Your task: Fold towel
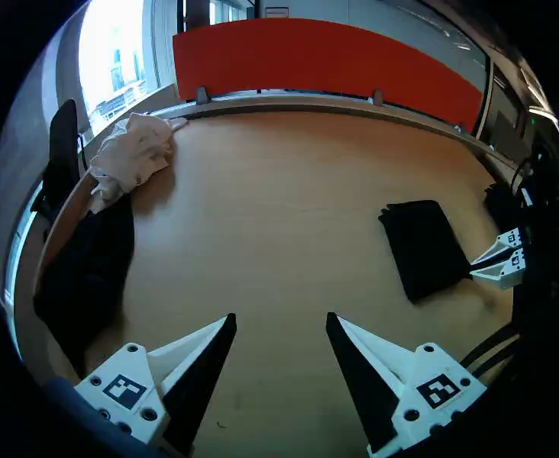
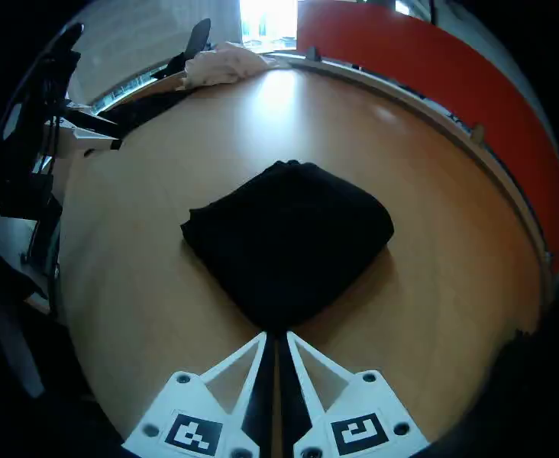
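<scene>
- The towel is black and lies folded into a thick, compact pad on the wooden table. In the right gripper view it sits mid-table, one corner pointing near.
- The right gripper sits at that near corner. Its two fingers are drawn together with a thin slit between them, and their tips meet the towel's edge. I cannot tell whether any fabric is pinched between them.
- In the left gripper view the towel lies to the right. The right gripper comes in from the right edge, its tips touching the towel's near right side.
- The left gripper is well apart from the towel, to its left. Its fingers are spread wide with bare table between them, and they hold nothing.
- In the right gripper view the left gripper shows far off at the upper left, beyond the towel.
- A crumpled pale cloth sits at the far left corner of the table, and a black garment hangs over the left edge just near of it.
- A red screen stands along the far edge of the table.
- A dark chair stands past the left edge, with a bright window behind it.
</scene>
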